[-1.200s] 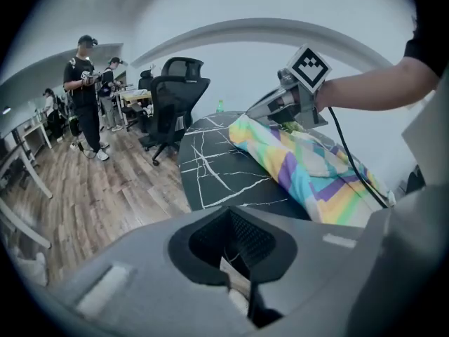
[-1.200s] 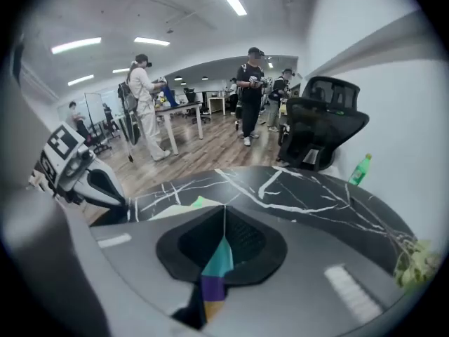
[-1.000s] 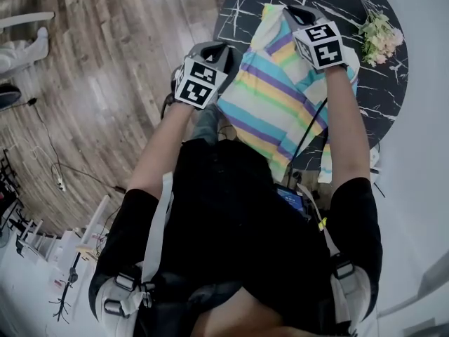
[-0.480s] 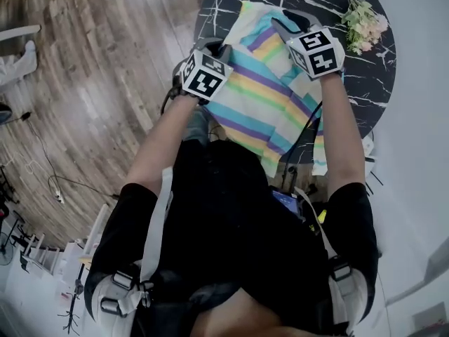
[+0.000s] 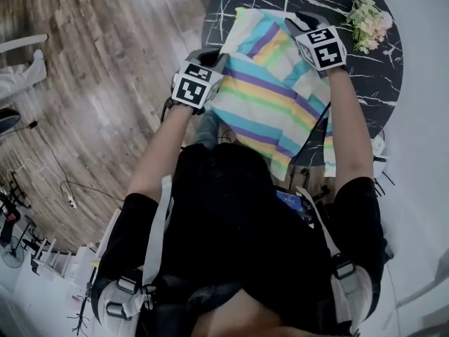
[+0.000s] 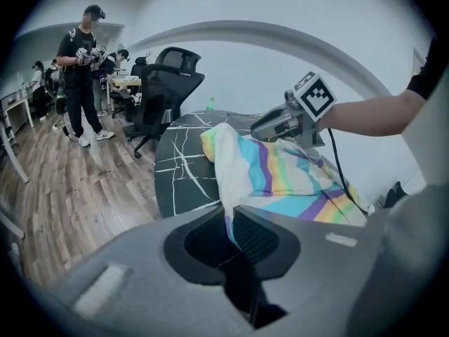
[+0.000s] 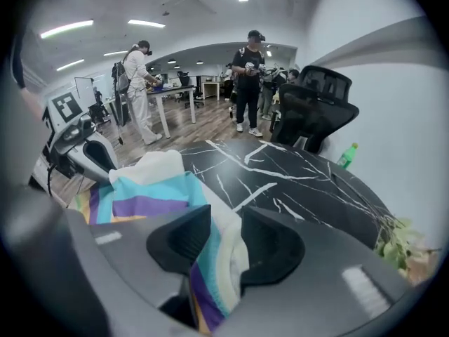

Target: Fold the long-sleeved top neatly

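The striped long-sleeved top (image 5: 270, 100) lies spread over the round black marble table (image 5: 231, 16), its near part hanging off the edge towards me. My left gripper (image 5: 219, 56) pinches the top's left edge (image 6: 238, 160). Its jaws have just been opening slightly, with a thin fold still nipped in the narrow gap of the left gripper (image 6: 229, 215). My right gripper (image 5: 300, 21) holds the far right part. Its jaws have just been opening wide, then closing a little, and a thick bunch of the top (image 7: 151, 188) fills the gap of the right gripper (image 7: 226, 225).
A bunch of artificial flowers (image 5: 372, 28) lies on the table's right side, close to my right hand. A green bottle (image 7: 344, 155) stands at the far rim. A black office chair (image 6: 165, 83) stands beyond the table. Several people stand further back on the wooden floor (image 5: 105, 83).
Both hands have shifted a short way over the table with the top's far edge, the right more than the left. The cloth now lies a little flatter.
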`<state>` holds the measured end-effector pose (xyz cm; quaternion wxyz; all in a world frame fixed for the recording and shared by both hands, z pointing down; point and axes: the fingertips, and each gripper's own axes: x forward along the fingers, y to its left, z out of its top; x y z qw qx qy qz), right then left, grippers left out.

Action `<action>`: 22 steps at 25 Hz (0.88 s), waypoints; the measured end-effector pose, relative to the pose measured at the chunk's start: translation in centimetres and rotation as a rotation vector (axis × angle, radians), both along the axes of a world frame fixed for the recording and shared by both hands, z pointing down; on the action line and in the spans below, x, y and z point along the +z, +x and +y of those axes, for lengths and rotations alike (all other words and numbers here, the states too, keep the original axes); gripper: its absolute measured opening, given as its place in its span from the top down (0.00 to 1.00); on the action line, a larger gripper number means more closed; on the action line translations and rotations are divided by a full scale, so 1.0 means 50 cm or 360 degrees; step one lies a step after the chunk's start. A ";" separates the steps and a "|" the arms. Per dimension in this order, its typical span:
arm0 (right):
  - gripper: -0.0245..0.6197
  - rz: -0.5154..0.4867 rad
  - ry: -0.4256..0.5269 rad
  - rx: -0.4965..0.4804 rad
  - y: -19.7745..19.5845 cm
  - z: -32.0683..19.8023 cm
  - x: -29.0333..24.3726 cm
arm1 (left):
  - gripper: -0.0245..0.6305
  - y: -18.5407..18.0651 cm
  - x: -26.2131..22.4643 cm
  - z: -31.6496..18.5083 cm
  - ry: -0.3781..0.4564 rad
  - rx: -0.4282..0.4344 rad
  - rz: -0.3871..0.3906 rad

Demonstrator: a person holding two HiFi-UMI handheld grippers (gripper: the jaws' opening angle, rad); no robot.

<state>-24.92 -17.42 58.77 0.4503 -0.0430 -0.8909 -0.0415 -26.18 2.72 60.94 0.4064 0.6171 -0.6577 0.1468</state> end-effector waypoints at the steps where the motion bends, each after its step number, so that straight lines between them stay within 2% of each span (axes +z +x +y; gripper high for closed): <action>1: 0.75 0.0030 -0.0014 -0.0035 -0.012 0.006 0.009 | 0.89 0.001 0.000 0.000 0.0006 0.0009 0.0005; 3: 0.73 0.0092 -0.0031 -0.0085 -0.031 0.017 0.027 | 0.89 0.003 0.002 0.001 0.0003 0.0029 0.0009; 6: 0.74 0.0166 -0.0020 -0.0068 -0.044 0.018 0.053 | 0.89 -0.001 0.008 0.005 -0.0014 0.0011 0.0034; 8: 0.89 0.0142 0.0008 -0.0052 -0.048 0.015 0.053 | 0.90 -0.004 0.008 0.009 -0.0006 -0.0044 0.0078; 11: 0.90 0.0052 0.0085 -0.0047 -0.056 0.001 0.039 | 0.91 -0.007 0.001 0.013 0.0012 -0.0102 0.0115; 15: 0.90 -0.0010 0.0109 0.0052 -0.067 -0.015 0.032 | 0.91 -0.012 -0.012 0.023 0.0047 -0.0104 0.0086; 18: 0.87 -0.0014 0.0127 0.0042 -0.073 0.002 0.042 | 0.88 -0.022 0.000 0.030 0.0058 -0.0148 0.0140; 20: 0.77 -0.0051 0.0110 0.0033 -0.069 0.011 0.027 | 0.82 -0.028 -0.003 0.035 0.0082 -0.0159 0.0143; 22: 0.71 -0.0105 0.0091 0.0049 -0.054 0.005 0.004 | 0.80 -0.030 -0.013 0.044 0.0104 -0.0126 0.0110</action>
